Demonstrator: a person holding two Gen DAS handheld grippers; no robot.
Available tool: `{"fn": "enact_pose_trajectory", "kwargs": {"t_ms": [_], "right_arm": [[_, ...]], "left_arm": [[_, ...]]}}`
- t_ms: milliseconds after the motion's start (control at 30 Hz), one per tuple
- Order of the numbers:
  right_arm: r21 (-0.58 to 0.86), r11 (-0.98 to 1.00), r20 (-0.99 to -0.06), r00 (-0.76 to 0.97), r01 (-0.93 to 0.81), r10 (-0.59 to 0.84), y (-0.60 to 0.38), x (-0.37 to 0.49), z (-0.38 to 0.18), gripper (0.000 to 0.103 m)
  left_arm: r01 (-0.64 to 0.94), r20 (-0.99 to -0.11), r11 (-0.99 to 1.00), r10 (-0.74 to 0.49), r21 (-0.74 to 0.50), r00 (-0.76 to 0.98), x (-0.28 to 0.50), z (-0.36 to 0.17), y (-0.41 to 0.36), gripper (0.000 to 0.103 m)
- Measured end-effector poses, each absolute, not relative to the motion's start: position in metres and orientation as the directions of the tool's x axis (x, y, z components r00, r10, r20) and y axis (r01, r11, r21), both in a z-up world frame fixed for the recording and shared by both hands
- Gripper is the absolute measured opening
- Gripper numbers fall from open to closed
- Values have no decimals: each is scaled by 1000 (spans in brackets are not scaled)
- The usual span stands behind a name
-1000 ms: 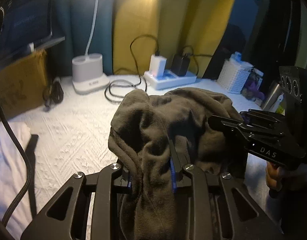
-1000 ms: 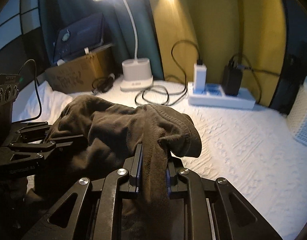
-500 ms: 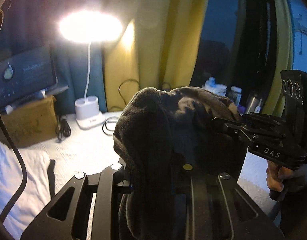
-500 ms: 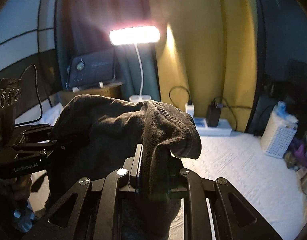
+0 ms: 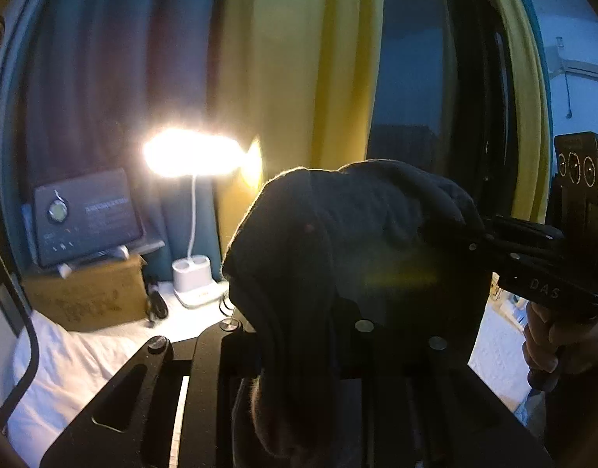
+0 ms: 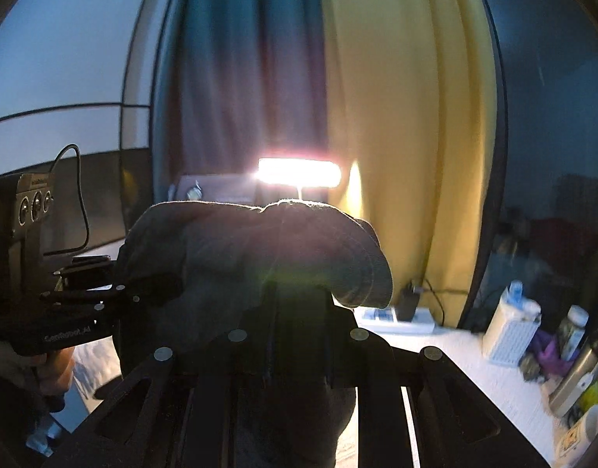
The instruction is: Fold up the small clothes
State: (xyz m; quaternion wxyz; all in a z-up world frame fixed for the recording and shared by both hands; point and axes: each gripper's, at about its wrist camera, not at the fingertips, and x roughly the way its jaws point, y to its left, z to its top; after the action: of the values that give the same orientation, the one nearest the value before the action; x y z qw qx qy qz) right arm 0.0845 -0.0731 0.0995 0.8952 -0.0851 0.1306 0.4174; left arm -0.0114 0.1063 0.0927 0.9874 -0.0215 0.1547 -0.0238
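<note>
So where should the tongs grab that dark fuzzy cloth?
By its top edge, one corner each. The dark cloth already hangs that way between the left tongs and right tongs, drooping freely below, so come in from opposite sides.

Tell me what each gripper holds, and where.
Both grip the dark garment by its upper edge: left gripper one end, right gripper the other.

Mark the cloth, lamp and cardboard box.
cloth [image 5: 377, 210], left wrist view, top of the fold
lamp [image 5: 191, 152], left wrist view, lit head
cardboard box [image 5: 84, 292], left wrist view, front face
</note>
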Motion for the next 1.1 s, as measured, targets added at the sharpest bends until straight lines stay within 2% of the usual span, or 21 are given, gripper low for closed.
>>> {"fn": "enact_pose_trajectory", "kwargs": {"t_ms": [267,433,733,1100], "right_arm": [[-85,588,-230,590,-805,774,-64,46,127,18],[-80,545,-220,548,-835,807,-49,32,129,18],[-49,499,-304,489,-865,818,-7,35,99,18],[-8,523,-418,478,-852,773,34,83,49,18]], "left_arm": [[-15,-229,1000,11,-16,973,-50,117,124,21],[-60,-239,998,58,-1,969,-73,116,140,22],[-119,-326,993,106,-21,939,-72,87,173,21],[-128,-433,990,89,-61,897,-19,45,205,21]]}}
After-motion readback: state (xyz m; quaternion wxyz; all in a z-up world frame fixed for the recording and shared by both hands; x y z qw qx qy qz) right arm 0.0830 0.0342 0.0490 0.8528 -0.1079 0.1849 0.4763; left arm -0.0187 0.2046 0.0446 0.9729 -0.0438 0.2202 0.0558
